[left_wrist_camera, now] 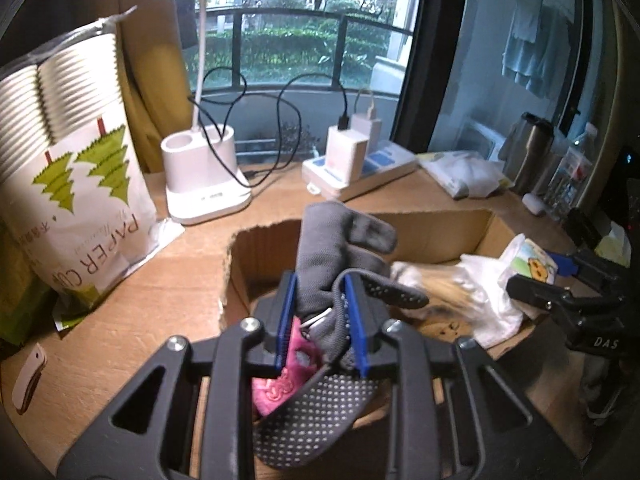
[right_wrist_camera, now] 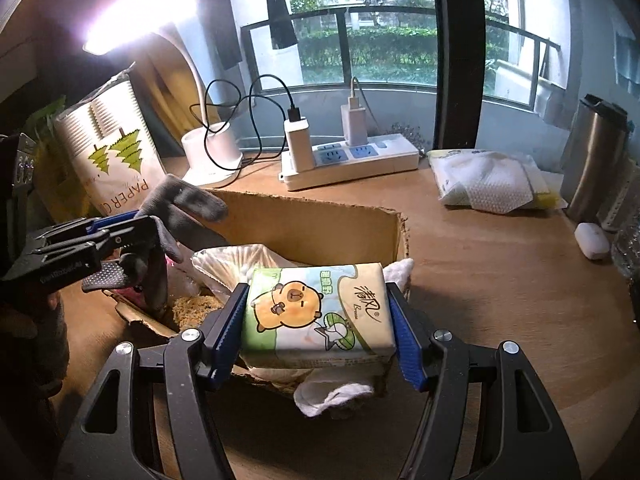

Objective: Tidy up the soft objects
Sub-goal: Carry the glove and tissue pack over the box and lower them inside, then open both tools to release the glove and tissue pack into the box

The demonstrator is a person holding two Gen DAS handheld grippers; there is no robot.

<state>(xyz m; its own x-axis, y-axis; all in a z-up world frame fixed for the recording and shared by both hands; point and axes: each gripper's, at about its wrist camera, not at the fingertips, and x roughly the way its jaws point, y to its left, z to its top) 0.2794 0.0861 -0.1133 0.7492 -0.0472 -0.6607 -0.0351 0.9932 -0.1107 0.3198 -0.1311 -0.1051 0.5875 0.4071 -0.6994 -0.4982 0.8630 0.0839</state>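
Note:
My left gripper (left_wrist_camera: 320,316) is shut on a grey glove with dotted grip (left_wrist_camera: 340,256) and holds it over the open cardboard box (left_wrist_camera: 436,232). A pink soft item (left_wrist_camera: 284,380) lies under it in the box. My right gripper (right_wrist_camera: 316,328) is shut on a tissue pack with a cartoon capybara (right_wrist_camera: 316,312), held over the box's near right corner (right_wrist_camera: 312,212). In the right wrist view the left gripper (right_wrist_camera: 116,236) with the glove (right_wrist_camera: 180,204) is at the left. White cloths (right_wrist_camera: 336,396) and a bag of cotton swabs (right_wrist_camera: 236,260) lie in the box.
A paper cup sleeve (left_wrist_camera: 80,184) stands at the left. A white lamp base (left_wrist_camera: 204,176) and a power strip with chargers (right_wrist_camera: 348,160) are behind the box. A wipes pack (right_wrist_camera: 488,184), a steel flask (right_wrist_camera: 596,160) and a white earbud case (right_wrist_camera: 592,240) are at the right.

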